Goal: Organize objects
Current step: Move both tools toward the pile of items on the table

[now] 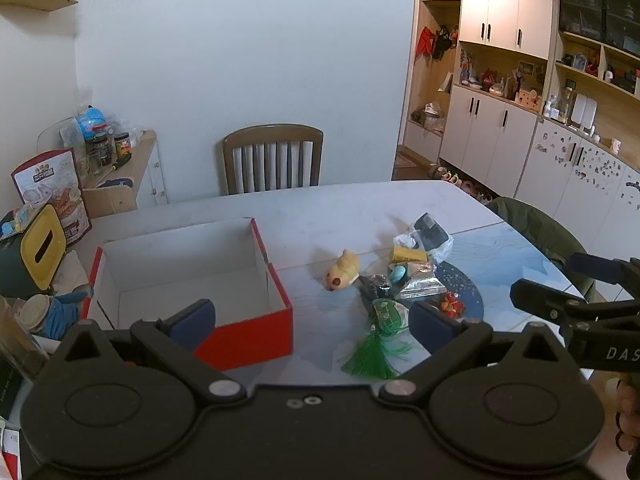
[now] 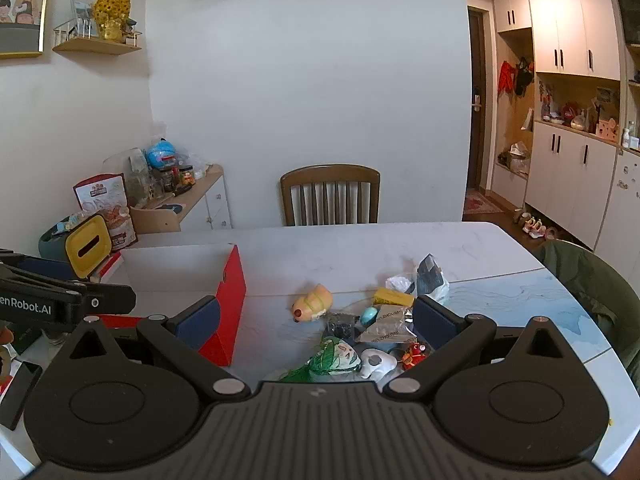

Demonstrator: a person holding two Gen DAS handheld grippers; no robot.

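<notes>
Both grippers hover, jaws wide apart, nothing held.
Left gripper (image 1: 312,322): open red-and-white cardboard box (image 1: 192,276) ahead-left. Right gripper (image 2: 316,320): yellow plush animal toy (image 2: 313,302) lying just ahead between the jaws, long axis diagonal, face pointing near-left.

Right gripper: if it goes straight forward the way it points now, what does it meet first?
Probably the green tasselled sachet, which lies lowest between the open right gripper fingers, nearest in the toy pile. Depth is unclear.

Wooden chair (image 2: 330,196) against white wall (image 2: 304,80).
</notes>
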